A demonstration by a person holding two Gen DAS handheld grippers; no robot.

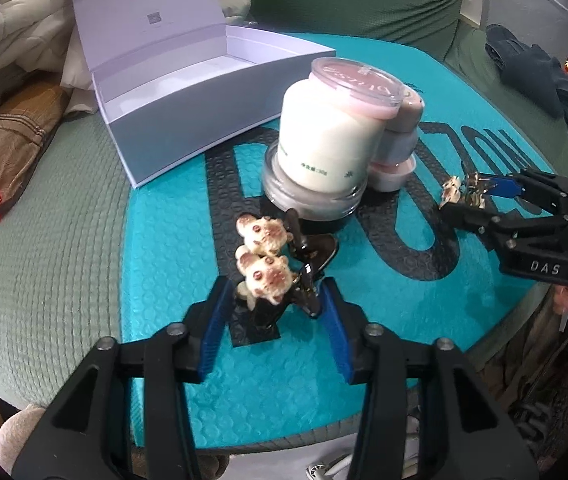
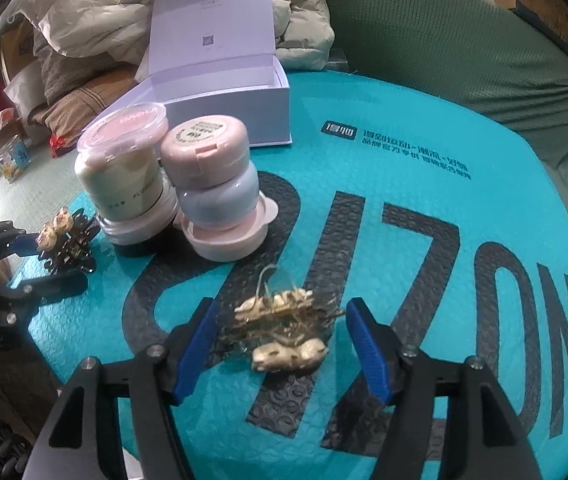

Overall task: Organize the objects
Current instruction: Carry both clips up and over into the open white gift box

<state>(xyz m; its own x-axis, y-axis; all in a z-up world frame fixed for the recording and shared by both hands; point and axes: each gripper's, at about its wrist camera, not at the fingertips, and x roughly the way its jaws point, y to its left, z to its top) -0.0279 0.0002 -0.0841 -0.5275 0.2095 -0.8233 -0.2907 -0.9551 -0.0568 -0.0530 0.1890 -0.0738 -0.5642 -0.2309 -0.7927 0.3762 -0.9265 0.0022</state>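
A black hair claw clip with two cream bear figures (image 1: 266,264) lies on the teal mat (image 1: 156,264), between the blue pads of my open left gripper (image 1: 278,300); it also shows in the right wrist view (image 2: 64,236). A clear hair claw clip with cream bears (image 2: 284,330) lies between the pads of my open right gripper (image 2: 280,328); it shows in the left wrist view (image 1: 461,192) by the right gripper (image 1: 479,196). An open white box (image 1: 188,92) (image 2: 228,92) stands behind.
A stack of a cream jar with a pink lid (image 1: 335,132) (image 2: 124,176) and a stack of pastel round cases (image 2: 220,188) stand mid-mat. The mat lies on a green quilted sofa (image 1: 44,208). Clothes and pillows (image 2: 84,20) are piled behind the box.
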